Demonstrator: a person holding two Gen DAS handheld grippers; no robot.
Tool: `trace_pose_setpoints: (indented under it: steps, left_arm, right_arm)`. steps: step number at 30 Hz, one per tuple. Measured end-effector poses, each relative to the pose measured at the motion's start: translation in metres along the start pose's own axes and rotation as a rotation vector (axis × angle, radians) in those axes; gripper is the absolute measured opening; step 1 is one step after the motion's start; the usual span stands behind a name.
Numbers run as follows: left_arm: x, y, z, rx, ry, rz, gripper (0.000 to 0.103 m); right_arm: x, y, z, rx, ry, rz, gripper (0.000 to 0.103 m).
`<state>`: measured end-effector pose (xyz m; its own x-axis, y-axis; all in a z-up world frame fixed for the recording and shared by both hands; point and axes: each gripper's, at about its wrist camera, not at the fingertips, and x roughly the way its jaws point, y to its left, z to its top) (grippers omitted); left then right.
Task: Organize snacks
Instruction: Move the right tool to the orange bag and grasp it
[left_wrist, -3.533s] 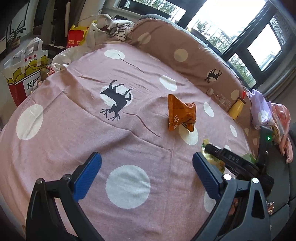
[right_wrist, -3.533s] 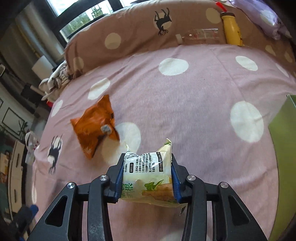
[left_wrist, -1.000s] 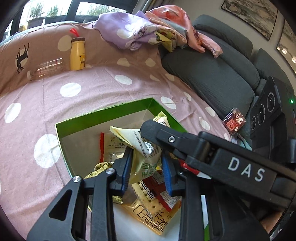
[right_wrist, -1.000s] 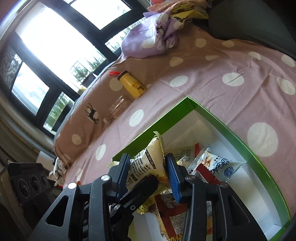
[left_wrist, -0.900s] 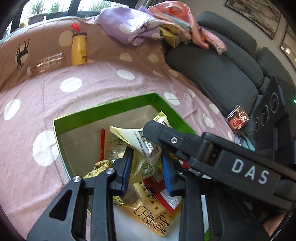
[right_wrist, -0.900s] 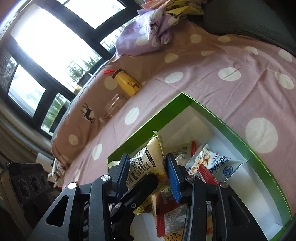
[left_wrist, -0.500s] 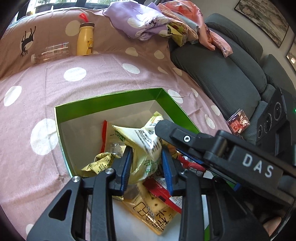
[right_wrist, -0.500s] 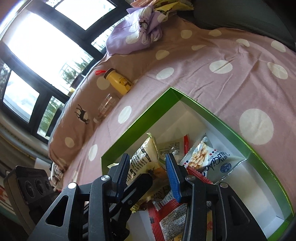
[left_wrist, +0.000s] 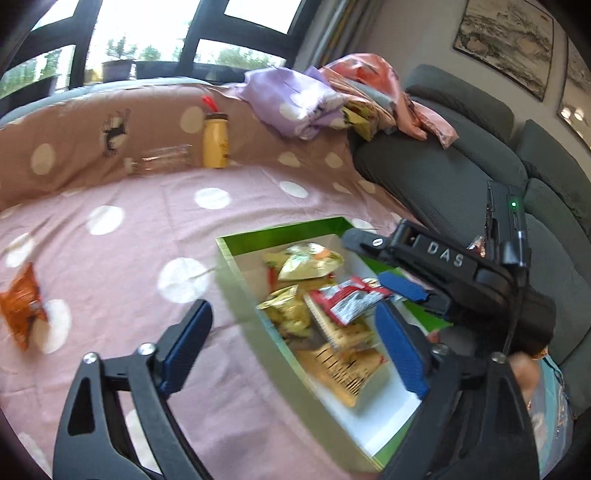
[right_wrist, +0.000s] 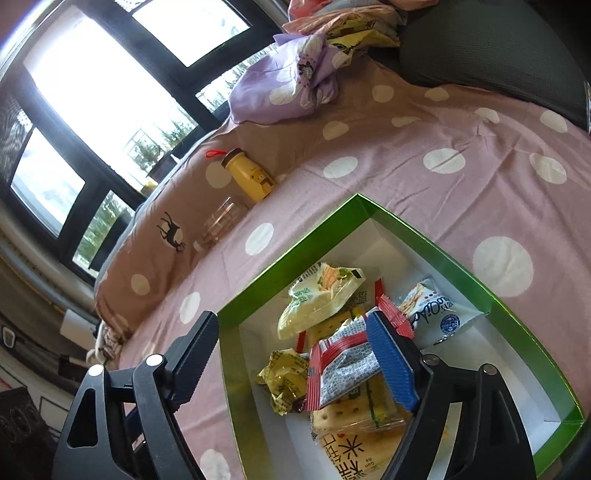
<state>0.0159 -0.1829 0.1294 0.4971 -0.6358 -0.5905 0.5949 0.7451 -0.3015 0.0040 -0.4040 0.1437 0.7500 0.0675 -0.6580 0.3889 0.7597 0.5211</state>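
A: You're opening both the left gripper (left_wrist: 291, 350) and right gripper (right_wrist: 295, 358); fingers wide, gripping nothing. The pale packet (right_wrist: 317, 299) is lying in the green box (right_wrist: 258, 284).

B: Orange packet (left_wrist: 20, 306) is waiting near the bed's left edge; you're not finished.

Snack packets (right_wrist: 343, 365) in box (right_wrist: 436, 243)
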Motion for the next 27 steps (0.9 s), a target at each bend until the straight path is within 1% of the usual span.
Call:
trace_pose_setpoints:
  steps: [3, 6, 9, 11, 15, 18, 20, 23, 25, 27]
  left_arm:
    - [-0.029, 0.024, -0.013, -0.039, -0.023, 0.063, 0.101]
    - [-0.054, 0.050, -0.025, -0.085, -0.036, 0.136, 0.102]
    - [-0.075, 0.076, -0.038, -0.127, -0.031, 0.230, 0.102]
    - [-0.087, 0.093, -0.047, -0.155, -0.049, 0.297, 0.102]
    - [-0.103, 0.132, -0.063, -0.267, -0.088, 0.338, 0.102]
    - [-0.111, 0.161, -0.070, -0.354, -0.097, 0.384, 0.102]
    - [-0.118, 0.179, -0.073, -0.419, -0.100, 0.411, 0.102]
    - [-0.133, 0.194, -0.076, -0.473, -0.108, 0.463, 0.102]
    - [-0.142, 0.201, -0.079, -0.499, -0.114, 0.499, 0.102]
    - [-0.152, 0.209, -0.082, -0.522, -0.123, 0.529, 0.102]
  right_arm:
    - [0.000, 0.012, -0.004, -0.044, -0.001, -0.011, 0.087]
    - [0.000, 0.027, -0.012, -0.104, -0.004, -0.025, 0.090]
    - [0.001, 0.043, -0.021, -0.158, 0.000, -0.031, 0.091]
    - [0.002, 0.054, -0.027, -0.191, 0.002, -0.029, 0.091]
    - [0.003, 0.079, -0.045, -0.279, 0.003, -0.034, 0.092]
    - [0.008, 0.096, -0.056, -0.337, 0.013, -0.038, 0.092]
    - [0.014, 0.108, -0.064, -0.371, 0.029, -0.030, 0.092]
    - [0.030, 0.130, -0.076, -0.386, 0.082, -0.002, 0.092]
    - [0.045, 0.148, -0.087, -0.395, 0.146, 0.031, 0.092]
    - [0.062, 0.168, -0.097, -0.394, 0.216, 0.088, 0.092]
